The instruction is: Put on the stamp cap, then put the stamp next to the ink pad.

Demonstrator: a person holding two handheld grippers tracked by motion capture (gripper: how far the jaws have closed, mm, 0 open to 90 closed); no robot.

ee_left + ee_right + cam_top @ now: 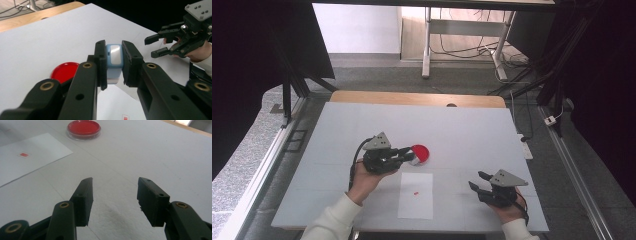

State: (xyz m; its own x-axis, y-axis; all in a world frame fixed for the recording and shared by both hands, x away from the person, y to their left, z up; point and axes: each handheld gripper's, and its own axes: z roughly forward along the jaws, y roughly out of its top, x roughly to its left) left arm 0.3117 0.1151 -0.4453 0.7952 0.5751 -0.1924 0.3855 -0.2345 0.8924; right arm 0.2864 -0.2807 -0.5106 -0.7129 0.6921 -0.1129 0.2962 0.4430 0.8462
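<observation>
While stamp (113, 62) hangs, right gripper (478, 181) nears table edge (539, 220).

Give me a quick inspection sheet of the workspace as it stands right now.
Surface: white table top, wooden edge at the far side.
Job's things: small blue and white stamp-like block clamped in the left hand-held gripper; red ink pad in a round dish; white paper sheet with one small red mark.
Clutter: nothing seen.
Grippers: left one shut on the block, held above the table beside the dish; right hand-held gripper open, nothing between its jaws, low over bare table.
Cables: black cable trails from the left gripper; loose wiring on the floor beyond the table.
Surroundings: black curtains both sides, metal desk legs behind.
</observation>
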